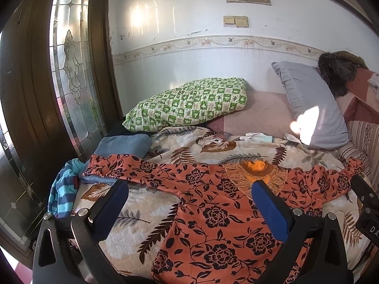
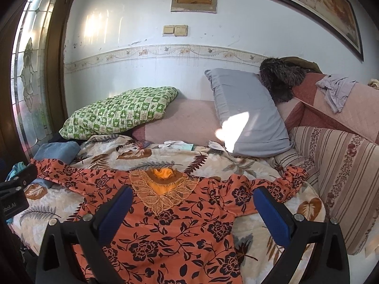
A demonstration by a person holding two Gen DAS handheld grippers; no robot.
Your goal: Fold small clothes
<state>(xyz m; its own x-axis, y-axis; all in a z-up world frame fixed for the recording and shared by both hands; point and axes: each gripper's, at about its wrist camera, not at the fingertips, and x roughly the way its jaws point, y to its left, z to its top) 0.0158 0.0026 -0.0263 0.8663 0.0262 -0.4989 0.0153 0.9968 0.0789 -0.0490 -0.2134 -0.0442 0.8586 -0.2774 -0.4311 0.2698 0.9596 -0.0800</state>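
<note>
Both grippers released, nothing held: orange floral top [image 1: 213, 213] lies flat on the quilt [image 1: 132, 222] right under my left gripper [image 1: 189, 203] & right gripper [image 2: 191, 210], so I'd pinch each sleeve near its cuff w/ one layer only, then fold inward evenly.

On the black body of the left gripper [image 2: 14, 203], seen at the left edge of the right wrist view beside the near claw, white letters read "bot.AI". The right gripper [image 1: 369, 227] shows "DA" at the frame's right edge.
</note>
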